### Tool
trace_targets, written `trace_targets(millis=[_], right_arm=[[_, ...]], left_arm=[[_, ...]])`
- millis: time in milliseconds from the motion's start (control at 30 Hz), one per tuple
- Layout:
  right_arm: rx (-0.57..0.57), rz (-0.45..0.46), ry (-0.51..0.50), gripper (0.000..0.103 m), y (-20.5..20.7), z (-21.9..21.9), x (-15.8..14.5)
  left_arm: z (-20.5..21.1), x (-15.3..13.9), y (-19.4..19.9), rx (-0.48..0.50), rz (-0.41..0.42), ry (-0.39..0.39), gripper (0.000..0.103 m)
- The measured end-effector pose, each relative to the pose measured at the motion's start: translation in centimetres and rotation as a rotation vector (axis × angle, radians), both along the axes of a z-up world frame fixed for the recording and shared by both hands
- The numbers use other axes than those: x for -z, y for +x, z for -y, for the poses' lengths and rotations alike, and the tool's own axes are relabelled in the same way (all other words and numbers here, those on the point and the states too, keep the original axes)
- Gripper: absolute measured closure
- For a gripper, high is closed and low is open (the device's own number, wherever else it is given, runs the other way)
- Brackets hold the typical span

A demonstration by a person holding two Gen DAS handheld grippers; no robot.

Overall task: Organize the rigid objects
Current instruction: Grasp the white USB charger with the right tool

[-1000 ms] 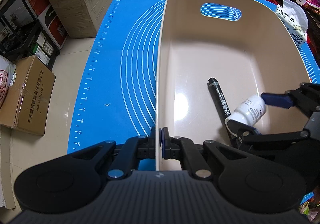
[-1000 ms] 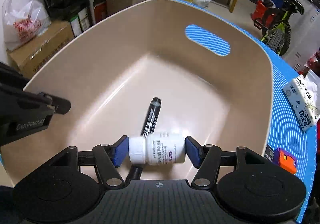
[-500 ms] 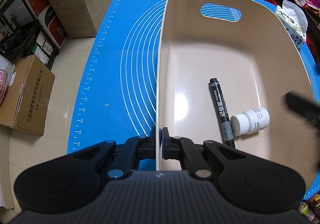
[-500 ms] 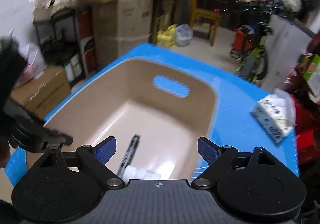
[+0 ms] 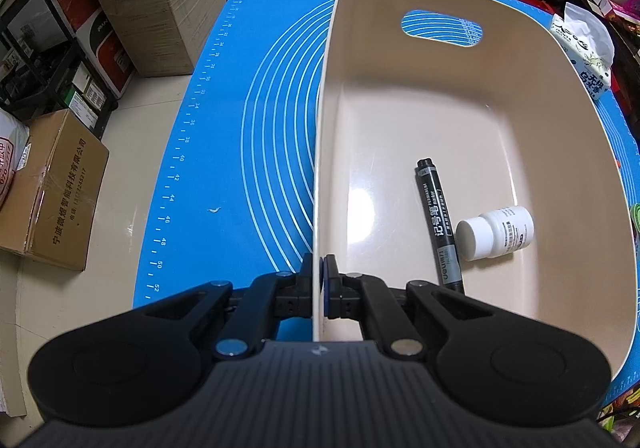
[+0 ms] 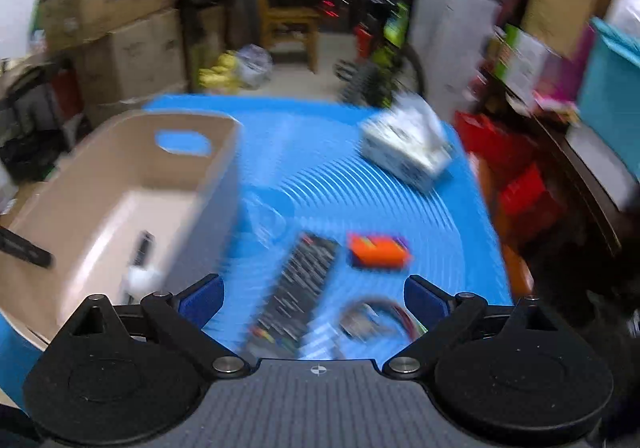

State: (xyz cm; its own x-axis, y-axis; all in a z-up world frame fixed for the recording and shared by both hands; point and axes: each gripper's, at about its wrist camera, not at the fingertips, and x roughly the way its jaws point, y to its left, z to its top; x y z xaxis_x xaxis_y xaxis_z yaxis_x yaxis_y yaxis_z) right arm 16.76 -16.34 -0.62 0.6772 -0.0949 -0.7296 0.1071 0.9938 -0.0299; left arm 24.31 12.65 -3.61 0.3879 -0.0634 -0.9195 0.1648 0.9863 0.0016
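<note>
A beige plastic bin (image 5: 540, 96) stands on a blue mat (image 5: 248, 96). My left gripper (image 5: 319, 280) is shut on the bin's near left wall. Inside lie a black marker (image 5: 436, 220) and a white pill bottle (image 5: 496, 232) on its side. In the blurred right wrist view my right gripper (image 6: 316, 300) is open and empty, above the mat to the right of the bin (image 6: 120, 184). Below it lie a black remote control (image 6: 296, 284), an orange box (image 6: 376, 252) and a round coloured thing (image 6: 376, 320).
A tissue pack (image 5: 584, 48) lies at the mat's far right, also in the right wrist view (image 6: 408, 148). Cardboard boxes (image 5: 152, 8) and a black rack stand on the floor to the left. Cluttered shelves (image 6: 540, 88) stand to the right.
My right gripper let go of the white bottle in the bin, opened, rose out and swung right over the mat. The left gripper and the bin have not moved.
</note>
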Motion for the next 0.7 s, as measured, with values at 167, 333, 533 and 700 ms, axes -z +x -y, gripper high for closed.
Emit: trace_targets(millis=[167,333,533,700], right_arm=[[0.113,-0.078,0.055,0.006,-2.6,3.3,3.6],[0.131,-0.117,0.074,0.008,-3.3,3.2,6.4],[0.124,-0.167,0.086,0.015,-2.6,2.2,9.0],[0.116,-0.180,0.097,0.026,-2.3,1.8,10.1]], left_arm=[[0.0,0.0,0.0,-0.001,0.000,0.000,0.098],[0.0,0.0,-0.1,-0.001,0.000,0.002,0.098],[-0.1,0.0,-0.1,-0.001,0.000,0.005,0.098],[0.0,0.0,-0.1,0.000,0.000,0.005,0.098]])
